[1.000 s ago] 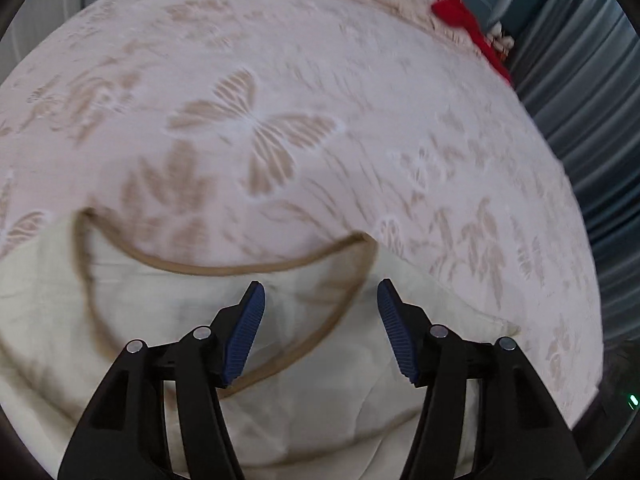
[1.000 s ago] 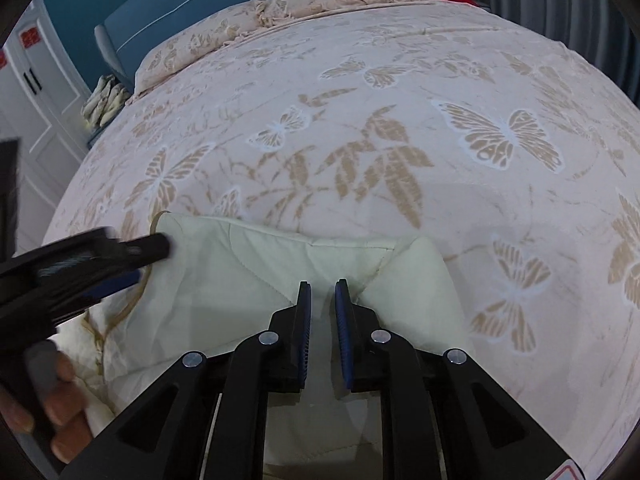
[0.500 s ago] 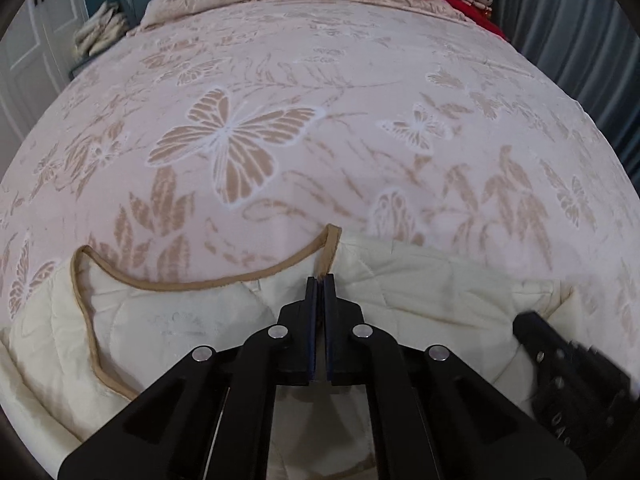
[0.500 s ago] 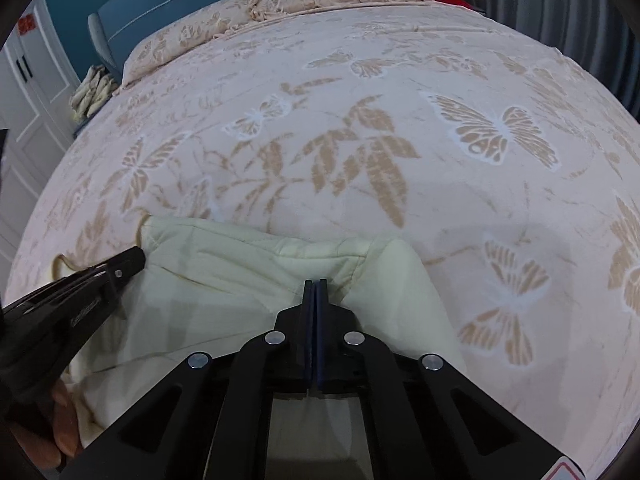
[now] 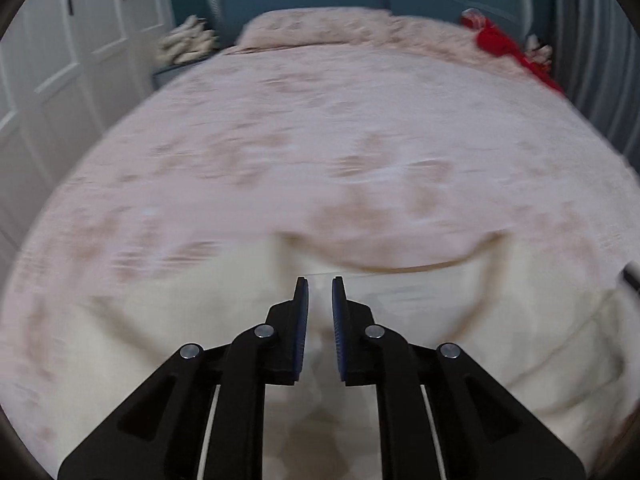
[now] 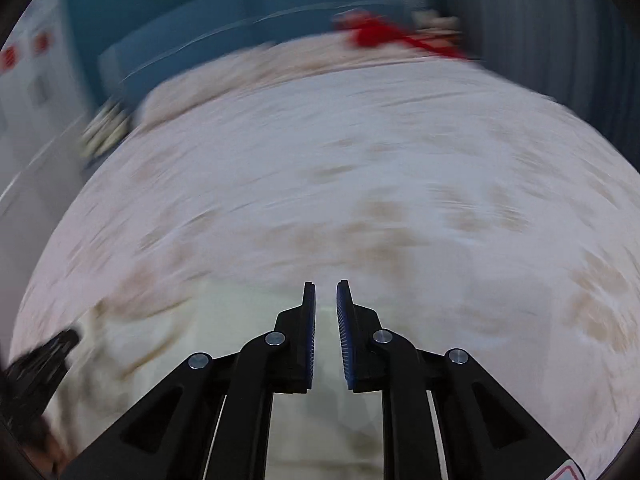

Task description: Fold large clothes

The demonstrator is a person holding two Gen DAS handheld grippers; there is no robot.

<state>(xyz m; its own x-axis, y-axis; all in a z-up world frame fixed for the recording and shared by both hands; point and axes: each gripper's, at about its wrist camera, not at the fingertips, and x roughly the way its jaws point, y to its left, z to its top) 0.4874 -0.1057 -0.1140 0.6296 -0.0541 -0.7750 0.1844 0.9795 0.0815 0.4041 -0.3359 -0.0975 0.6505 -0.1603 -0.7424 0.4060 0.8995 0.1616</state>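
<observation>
Left gripper [image 5: 320, 286] and right gripper [image 6: 325, 289] both slightly parted, released over cream garment [image 5: 500, 320]; blurry, contact unclear.

Garment [image 5: 400, 360] lies on the bed's [image 5: 320, 140] near edge; pillows [image 5: 320, 28] beyond.

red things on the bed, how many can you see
1: a red item lies at the far right of the bed by the headboard, also visible in the right wrist view. Blur could hide others.

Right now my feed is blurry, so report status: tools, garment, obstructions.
Both tools, left and right, slightly open, gripping nothing. Garment on bed. Nothing in the way.
</observation>
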